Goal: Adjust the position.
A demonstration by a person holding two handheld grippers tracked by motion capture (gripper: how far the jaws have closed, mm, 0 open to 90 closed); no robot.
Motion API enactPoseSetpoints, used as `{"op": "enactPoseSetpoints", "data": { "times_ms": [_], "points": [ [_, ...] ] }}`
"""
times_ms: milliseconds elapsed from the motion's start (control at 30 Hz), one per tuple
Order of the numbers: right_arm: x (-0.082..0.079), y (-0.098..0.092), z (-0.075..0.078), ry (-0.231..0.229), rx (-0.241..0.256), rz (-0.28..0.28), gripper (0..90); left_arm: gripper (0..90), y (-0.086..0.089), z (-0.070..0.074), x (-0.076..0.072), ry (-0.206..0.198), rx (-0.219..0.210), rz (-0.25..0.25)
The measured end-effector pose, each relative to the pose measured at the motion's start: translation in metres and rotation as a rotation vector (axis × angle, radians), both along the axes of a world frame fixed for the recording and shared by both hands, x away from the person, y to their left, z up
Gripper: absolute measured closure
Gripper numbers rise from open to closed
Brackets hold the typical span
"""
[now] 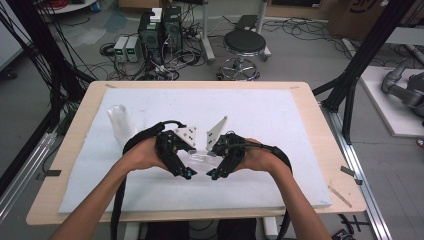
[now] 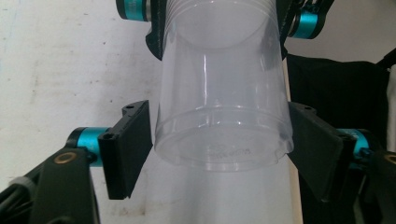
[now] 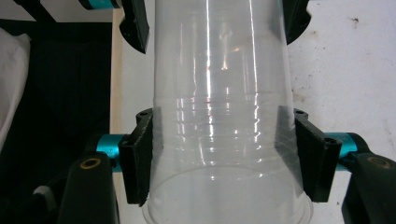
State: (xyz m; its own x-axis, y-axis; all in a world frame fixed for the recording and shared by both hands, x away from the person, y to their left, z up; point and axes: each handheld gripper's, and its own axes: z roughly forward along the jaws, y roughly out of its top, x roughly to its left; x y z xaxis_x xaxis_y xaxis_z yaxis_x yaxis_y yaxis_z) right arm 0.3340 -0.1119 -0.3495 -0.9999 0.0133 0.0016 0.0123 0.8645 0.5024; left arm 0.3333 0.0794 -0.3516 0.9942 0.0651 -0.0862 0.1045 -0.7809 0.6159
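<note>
Clear plastic cups (image 2: 223, 93), nested one in another, thin-walled, with fine ridges near the rim and faint embossed lettering on the flat base. They are held horizontally between the two hand-held grippers, just above the white mat (image 1: 280, 120) near its middle.

Left hand-held gripper (image 1: 186, 172): in the left gripper view its two black jaws sit against the sides of the cup's base end, pinching it. Right hand-held gripper (image 1: 214, 174): in the right gripper view its jaws press the ridged band of the cups (image 3: 223, 140) near the open rim, pinching there. In each gripper view the other gripper's jaws show at the far end of the cups.

A second stack of clear cups (image 1: 120, 122) lies on the mat, left of the held cups and well apart from them.

The mat covers most of the bench (image 1: 320, 125); a wooden margin is bare on all sides. Right of the held cups the mat is open up to its edge; beyond them it is open up to the far edge. The near edge of the mat is close to the forearms.
</note>
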Motion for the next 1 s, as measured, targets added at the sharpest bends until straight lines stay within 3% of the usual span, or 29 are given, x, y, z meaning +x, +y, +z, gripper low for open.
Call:
{"op": "enactPoseSetpoints", "data": {
  "times_ms": [67,167,433,700,800,833,867,1000],
  "points": [
    [-0.0014,0.0000,0.0007,0.013,-0.011,-0.017,33.4,29.8,-0.0005,-0.0038,0.0002,0.015,-0.003,0.002],
    [-0.0012,0.0001,0.0002,0.016,-0.015,-0.016,33.6,31.6,-0.0018,-0.0068,0.0014,0.014,0.032,-0.003],
    [0.0001,0.0013,-0.0018,0.021,-0.027,-0.014,33.9,40.4,-0.0022,-0.0078,0.0026,0.018,0.040,-0.007],
    [0.0010,0.0026,-0.0040,0.017,-0.037,-0.007,34.0,41.3,-0.0032,-0.0089,0.0023,0.021,0.050,-0.005],
    [0.0012,0.0023,-0.0040,0.014,-0.032,0.003,25.8,41.2,-0.0025,-0.0083,0.0020,0.021,0.047,-0.002],
    [0.0013,0.0022,-0.0048,0.007,-0.024,-0.005,15.8,41.2,-0.0020,-0.0081,0.0020,0.023,0.047,-0.004],
    [0.0017,0.0020,-0.0055,-0.005,-0.012,-0.016,12.6,41.2,-0.0014,-0.0077,0.0023,0.019,0.049,-0.004],
    [0.0028,0.0004,-0.0055,-0.011,0.005,-0.023,12.6,41.2,0.0006,-0.0072,0.0028,0.023,0.046,0.000]
  ]
}}
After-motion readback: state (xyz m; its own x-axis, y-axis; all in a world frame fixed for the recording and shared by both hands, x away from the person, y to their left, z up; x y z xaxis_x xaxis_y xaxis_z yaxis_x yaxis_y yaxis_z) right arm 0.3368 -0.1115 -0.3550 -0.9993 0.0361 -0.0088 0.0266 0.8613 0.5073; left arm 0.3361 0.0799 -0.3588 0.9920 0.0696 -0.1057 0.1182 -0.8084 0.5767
